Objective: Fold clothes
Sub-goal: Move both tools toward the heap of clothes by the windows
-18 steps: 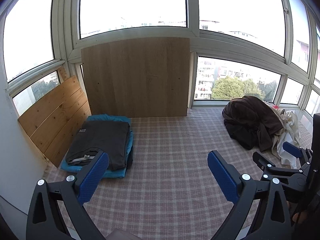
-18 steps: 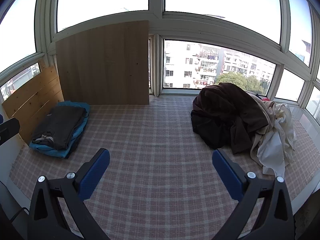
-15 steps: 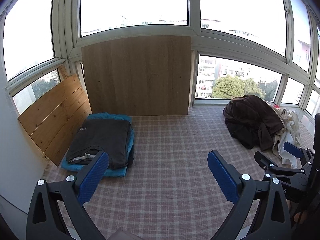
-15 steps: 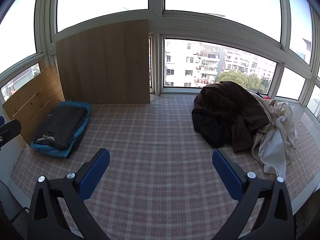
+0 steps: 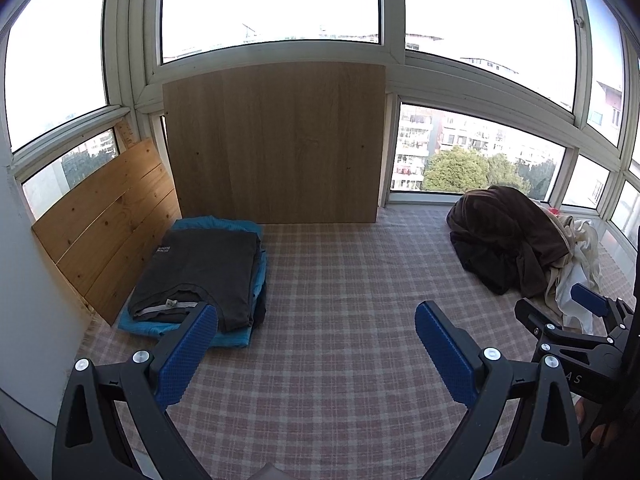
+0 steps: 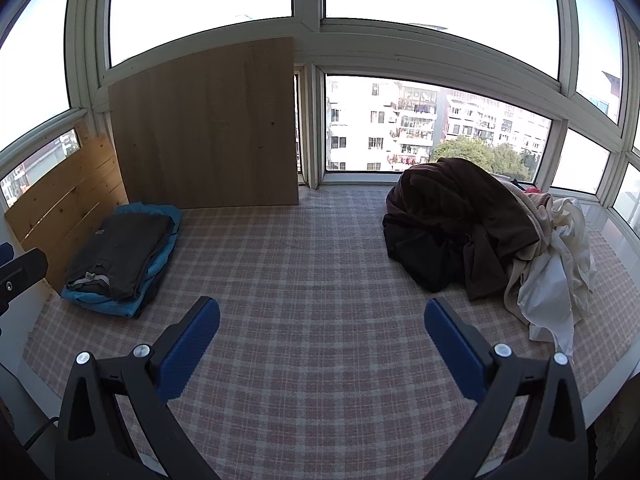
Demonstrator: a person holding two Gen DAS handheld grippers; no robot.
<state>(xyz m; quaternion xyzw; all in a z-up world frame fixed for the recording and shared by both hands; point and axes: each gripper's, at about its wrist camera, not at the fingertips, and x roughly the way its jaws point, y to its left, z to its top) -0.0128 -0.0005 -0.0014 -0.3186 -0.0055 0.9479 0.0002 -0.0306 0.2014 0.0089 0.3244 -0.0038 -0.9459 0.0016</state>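
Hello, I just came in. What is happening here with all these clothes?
A person is folding clothes with a handheld gripper in each hand. The left gripper and right gripper are both open and hold nothing, above the checked cloth. A folded stack, dark grey shirt on blue items, lies at the left by the wooden boards. An unfolded pile of brown, black and white garments waits at the right.

A pink-and-grey plaid cloth [image 6: 320, 280] is covering the counter. At its left edge a dark grey folded shirt [image 5: 200, 272] is lying on teal-blue folded garments [image 5: 224, 226]. Toward the right edge, a dark brown crumpled garment [image 6: 460, 208] is topping black fabric [image 6: 420, 256], with cream-white cloth [image 6: 556, 280] beside it. Both claws are showing blue pads [image 5: 188, 354] on black arms.
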